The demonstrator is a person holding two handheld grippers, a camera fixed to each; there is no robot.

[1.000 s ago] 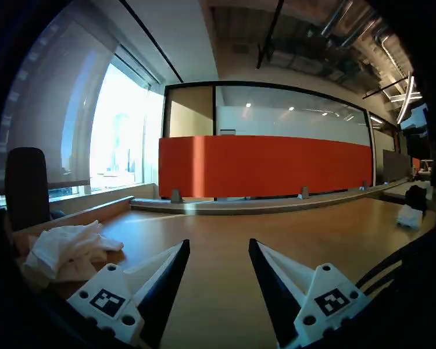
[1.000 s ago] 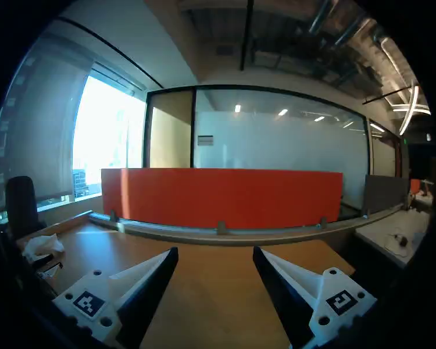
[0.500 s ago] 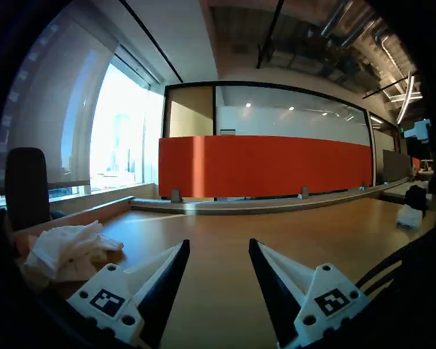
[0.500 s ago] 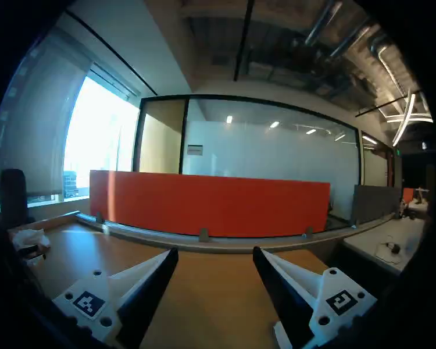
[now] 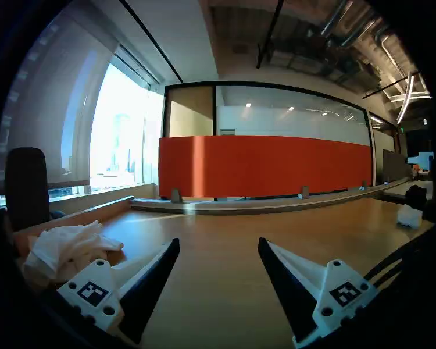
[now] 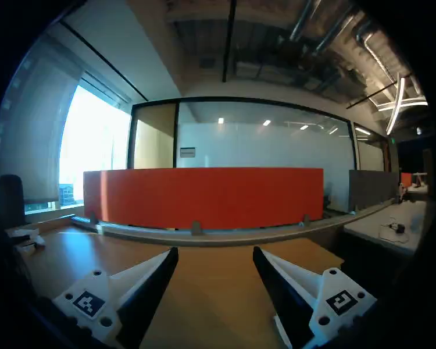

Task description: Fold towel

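We see our left claw [image 5: 218,241] spread wide and empty. Its white plastic fingers [image 5: 131,273] taper to dark-edged points, and each bears a black-and-white square marker [image 5: 92,292]. The towel [image 5: 64,249], white and crumpled into soft folds, lies on the smooth wooden desk [image 5: 229,227], beside that claw's left finger and near the desk's edge. Our right claw [image 6: 215,251] is likewise spread and holds nothing, low over the same wood. A flat orange panel [image 5: 264,166] stands along the desk's far side, with a glass wall [image 5: 288,119] behind it.

Orange partition [image 5: 264,166] behind wooden desk [image 5: 218,279], bright window [image 5: 116,136] left.
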